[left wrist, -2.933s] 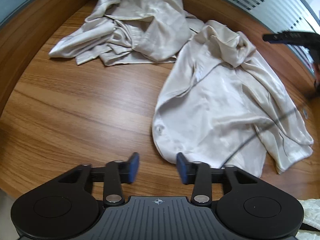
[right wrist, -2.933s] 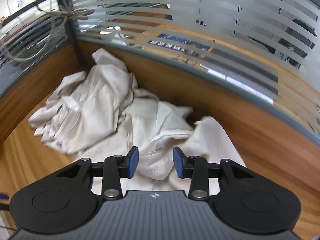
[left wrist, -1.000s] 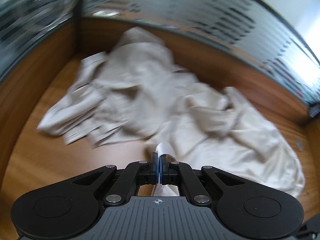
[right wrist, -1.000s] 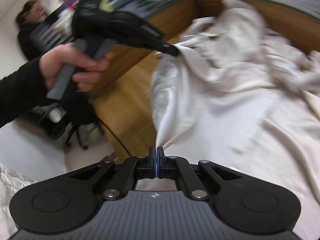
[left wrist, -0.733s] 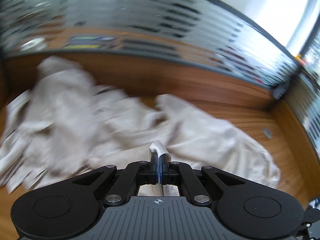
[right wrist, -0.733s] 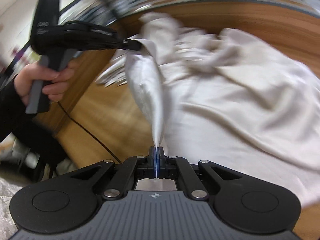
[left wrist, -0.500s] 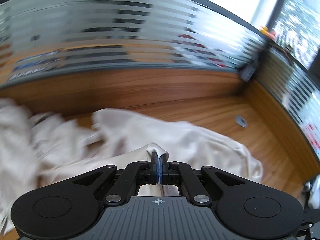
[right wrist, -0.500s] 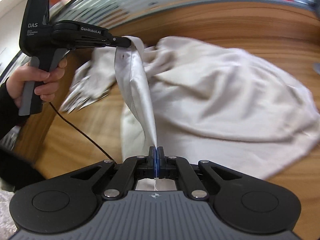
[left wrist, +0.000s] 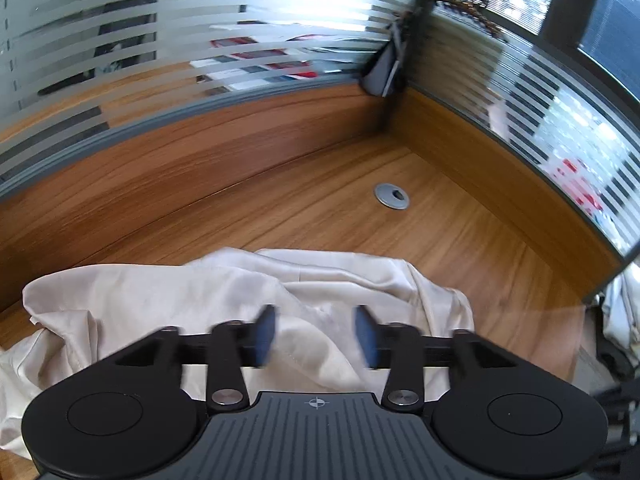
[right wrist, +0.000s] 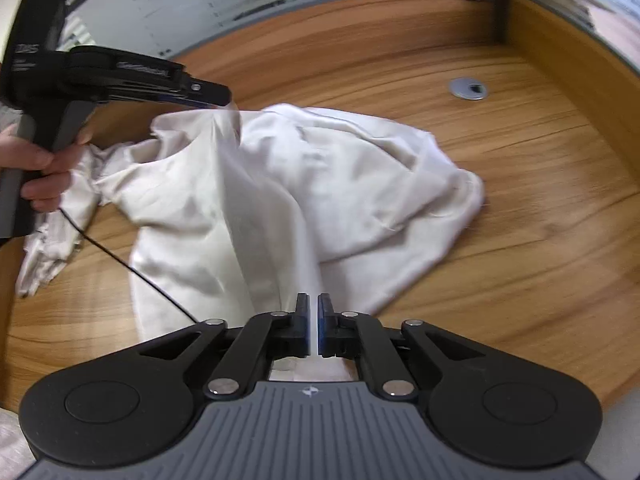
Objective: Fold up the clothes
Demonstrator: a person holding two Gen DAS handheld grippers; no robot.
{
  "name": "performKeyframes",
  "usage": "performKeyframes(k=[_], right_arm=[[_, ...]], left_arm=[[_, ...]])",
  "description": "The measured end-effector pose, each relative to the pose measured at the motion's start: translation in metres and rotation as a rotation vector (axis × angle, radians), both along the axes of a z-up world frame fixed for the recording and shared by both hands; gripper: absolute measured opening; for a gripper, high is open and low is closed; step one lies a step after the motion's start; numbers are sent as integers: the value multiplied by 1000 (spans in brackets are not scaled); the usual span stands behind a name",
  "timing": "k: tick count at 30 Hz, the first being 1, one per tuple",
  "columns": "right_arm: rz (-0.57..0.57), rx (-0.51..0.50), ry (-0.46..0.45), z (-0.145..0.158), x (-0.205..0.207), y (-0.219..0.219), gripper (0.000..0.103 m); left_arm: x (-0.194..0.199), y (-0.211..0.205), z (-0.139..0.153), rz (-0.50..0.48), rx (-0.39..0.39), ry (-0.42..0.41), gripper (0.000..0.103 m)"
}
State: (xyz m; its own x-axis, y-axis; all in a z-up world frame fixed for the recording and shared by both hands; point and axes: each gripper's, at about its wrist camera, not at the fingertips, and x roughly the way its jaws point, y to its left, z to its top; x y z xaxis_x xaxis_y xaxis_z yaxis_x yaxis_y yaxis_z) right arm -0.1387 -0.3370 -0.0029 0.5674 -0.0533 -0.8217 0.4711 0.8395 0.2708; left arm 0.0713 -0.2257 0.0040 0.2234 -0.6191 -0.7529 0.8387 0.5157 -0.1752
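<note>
A cream garment lies crumpled on the wooden desk near its corner. My left gripper hovers just above it; its blue pads are blurred and its jaws are opening, wide apart, with fabric below them and nothing pressed. In the right wrist view the left gripper sits at the garment's far edge, held by a hand. A blurred fold of fabric runs from there down to my right gripper. Its jaws are opening, a narrow gap between the pads with thin cloth showing in it.
A second cream garment lies bunched at the left. A metal cable grommet is set in the desk beyond the garment. A black cable trails over the wood. Wooden partition walls with striped glass enclose the corner.
Both grippers were shut on the garment's edge and carried it sideways across the desk toward the corner. Now both sets of jaws have parted, the left wide, the right slightly.
</note>
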Motion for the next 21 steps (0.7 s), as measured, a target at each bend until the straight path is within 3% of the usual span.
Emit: performKeyframes(k=[2, 4, 12, 21], right_arm=[[2, -13, 5, 1, -4, 3, 32], [11, -15, 7, 1, -7, 7, 33], [110, 22, 29, -8, 2, 42, 37], [276, 28, 11, -2, 60, 74, 38]], left_arm=[[-3, 14, -2, -1, 9, 3, 58], [1, 30, -7, 23, 21, 17, 62], [37, 127, -42, 245, 109, 85, 63], [49, 228, -64, 441, 158, 126, 65]])
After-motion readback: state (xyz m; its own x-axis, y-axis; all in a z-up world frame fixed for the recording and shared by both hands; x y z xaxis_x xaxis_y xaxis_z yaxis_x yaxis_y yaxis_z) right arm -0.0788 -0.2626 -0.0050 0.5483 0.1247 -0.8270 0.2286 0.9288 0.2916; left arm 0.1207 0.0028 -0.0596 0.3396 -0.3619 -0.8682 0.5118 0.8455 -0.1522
